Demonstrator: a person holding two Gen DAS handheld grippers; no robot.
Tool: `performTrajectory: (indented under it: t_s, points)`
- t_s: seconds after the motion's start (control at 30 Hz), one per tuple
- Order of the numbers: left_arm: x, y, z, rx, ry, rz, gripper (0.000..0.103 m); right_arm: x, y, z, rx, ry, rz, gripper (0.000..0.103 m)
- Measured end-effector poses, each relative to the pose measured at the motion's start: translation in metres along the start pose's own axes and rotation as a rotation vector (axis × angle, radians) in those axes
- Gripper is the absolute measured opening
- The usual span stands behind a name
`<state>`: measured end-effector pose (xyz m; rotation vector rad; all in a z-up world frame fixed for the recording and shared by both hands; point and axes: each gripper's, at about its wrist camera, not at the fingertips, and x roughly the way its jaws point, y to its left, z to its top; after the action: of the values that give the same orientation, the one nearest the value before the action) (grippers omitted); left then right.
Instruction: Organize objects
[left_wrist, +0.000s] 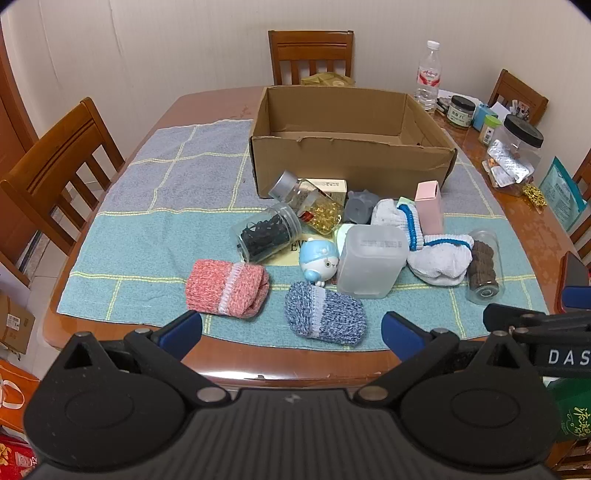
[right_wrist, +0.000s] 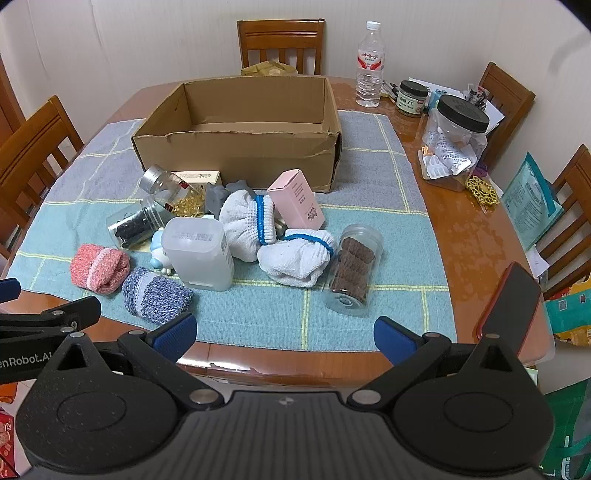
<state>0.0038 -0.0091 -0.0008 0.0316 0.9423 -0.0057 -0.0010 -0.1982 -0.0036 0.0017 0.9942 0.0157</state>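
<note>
Socks and jars lay heaped on the cloth just before the cardboard box (left_wrist: 351, 162), which stood empty. I held the left gripper (left_wrist: 291, 328) and right gripper (right_wrist: 284, 332) wide apart, gripping nothing, back at the table's near edge. I judged the blue sock (left_wrist: 325, 314) soft and light — pinch its middle. The clear jar (right_wrist: 351, 269) looked slippery — open cloth lay around it.

Left gripper (left_wrist: 291, 332) and right gripper (right_wrist: 284, 332) both gape wide, side by side
</note>
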Motion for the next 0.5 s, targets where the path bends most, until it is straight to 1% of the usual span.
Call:
performTrajectory:
  t_s: [0.5]
  points:
    - [-0.0023, -0.0042, 0.0021, 0.0, -0.009, 0.002, 0.102, -0.0023, -0.0055, 0.0001, -0.009, -0.016, 0.005, 0.103]
